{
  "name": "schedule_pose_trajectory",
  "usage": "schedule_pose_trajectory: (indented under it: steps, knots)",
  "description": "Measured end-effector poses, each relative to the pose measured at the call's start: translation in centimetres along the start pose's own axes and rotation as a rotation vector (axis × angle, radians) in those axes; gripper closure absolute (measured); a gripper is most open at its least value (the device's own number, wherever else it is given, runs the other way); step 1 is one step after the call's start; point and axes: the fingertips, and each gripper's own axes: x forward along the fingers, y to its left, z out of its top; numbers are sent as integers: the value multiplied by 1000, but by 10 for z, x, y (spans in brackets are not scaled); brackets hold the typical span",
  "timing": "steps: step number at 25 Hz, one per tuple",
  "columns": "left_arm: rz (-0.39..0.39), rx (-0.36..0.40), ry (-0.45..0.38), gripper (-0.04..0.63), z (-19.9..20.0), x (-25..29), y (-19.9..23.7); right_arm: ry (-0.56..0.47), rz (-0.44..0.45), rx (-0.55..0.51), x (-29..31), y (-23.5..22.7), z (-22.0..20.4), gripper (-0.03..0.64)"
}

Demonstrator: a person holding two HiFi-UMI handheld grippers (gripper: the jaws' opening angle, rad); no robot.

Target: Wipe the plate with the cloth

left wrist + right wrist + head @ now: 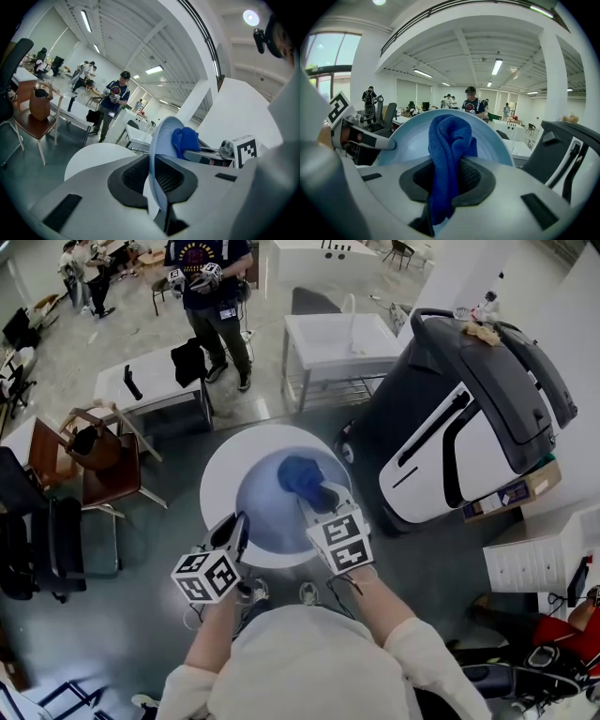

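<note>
Jaws of left gripper [158, 185] clamp pale blue plate [161, 136] by its rim; plate stands edge-on at centre of that view. Right gripper [446, 180] jaws pinch blue cloth [449, 136], bunched, pressed against plate's face. Head view: plate at centre frame over round white table [220, 470], cloth toward plate's upper right, both grippers at its lower edge, left and right.
</note>
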Motion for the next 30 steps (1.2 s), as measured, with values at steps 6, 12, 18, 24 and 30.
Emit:
schedule_pose_trajectory:
  steps: [6, 12, 18, 24, 30]
  knots:
    - [0, -3, -2, 546, 2, 2, 2, 8, 133, -62, 13, 55, 3, 526]
    - [12, -33, -34, 546, 12, 3, 9, 68, 221, -67, 8, 81, -28, 526]
    - [14, -49, -55, 546, 19, 0, 15, 127, 143, -17, -3, 49, -60, 526]
    - [10, -45, -35, 546, 11, -1, 12, 114, 24, 8, -11, 1, -56, 526]
    - [-3, -18, -3, 546, -1, -1, 6, 48, -57, 17, -10, -31, -29, 526]
